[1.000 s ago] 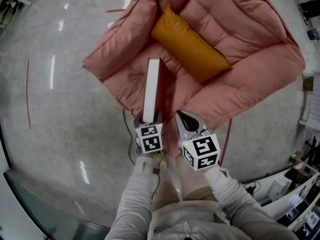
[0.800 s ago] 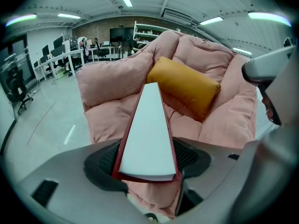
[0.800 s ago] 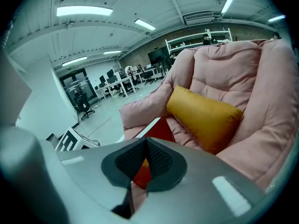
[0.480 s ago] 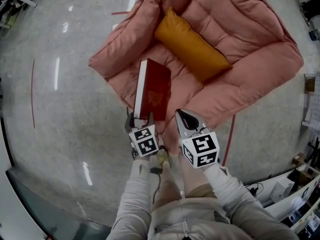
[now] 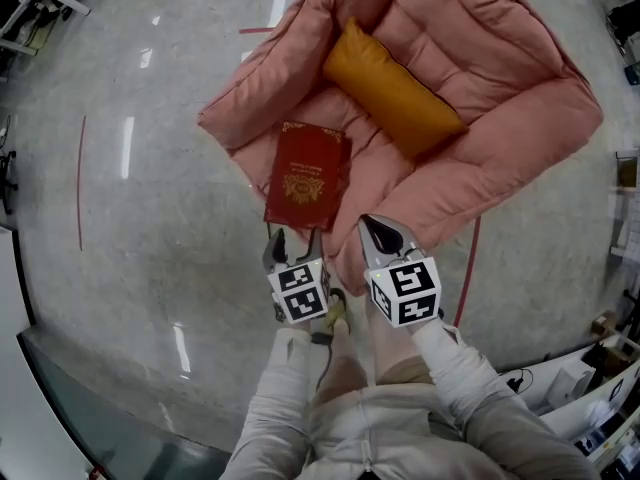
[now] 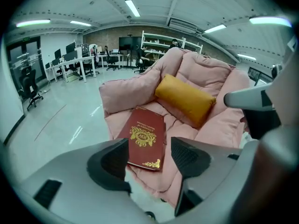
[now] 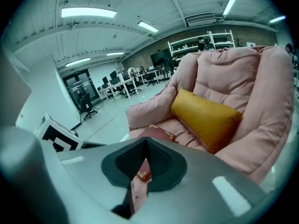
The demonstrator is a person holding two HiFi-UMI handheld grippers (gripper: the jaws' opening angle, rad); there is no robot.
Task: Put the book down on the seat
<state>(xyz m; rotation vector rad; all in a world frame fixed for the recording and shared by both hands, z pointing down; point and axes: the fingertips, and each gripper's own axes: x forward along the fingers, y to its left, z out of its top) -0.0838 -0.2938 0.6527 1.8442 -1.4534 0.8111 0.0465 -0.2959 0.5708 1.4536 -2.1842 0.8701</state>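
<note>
A dark red book (image 5: 308, 176) with gold print lies flat on the front of the pink padded seat (image 5: 520, 118), cover up; it shows as the book (image 6: 145, 138) in the left gripper view. My left gripper (image 5: 291, 243) hangs just short of the book's near edge, jaws wide open, nothing between them. In the left gripper view the gripper (image 6: 149, 158) frames the book's near corner without touching it. My right gripper (image 5: 381, 235) is beside it to the right over the seat's front edge, jaws shut and empty; the gripper (image 7: 145, 161) sees a sliver of the book (image 7: 159, 132).
A mustard-yellow cushion (image 5: 394, 90) lies on the seat behind the book. The seat sits on a shiny grey floor (image 5: 150, 218) with red tape lines. Desks, chairs and shelving (image 6: 159, 43) stand far off in the room.
The book went from standing upright in my left gripper to lying flat on the seat. The left jaws opened and let it go, and the gripper drew back slightly.
</note>
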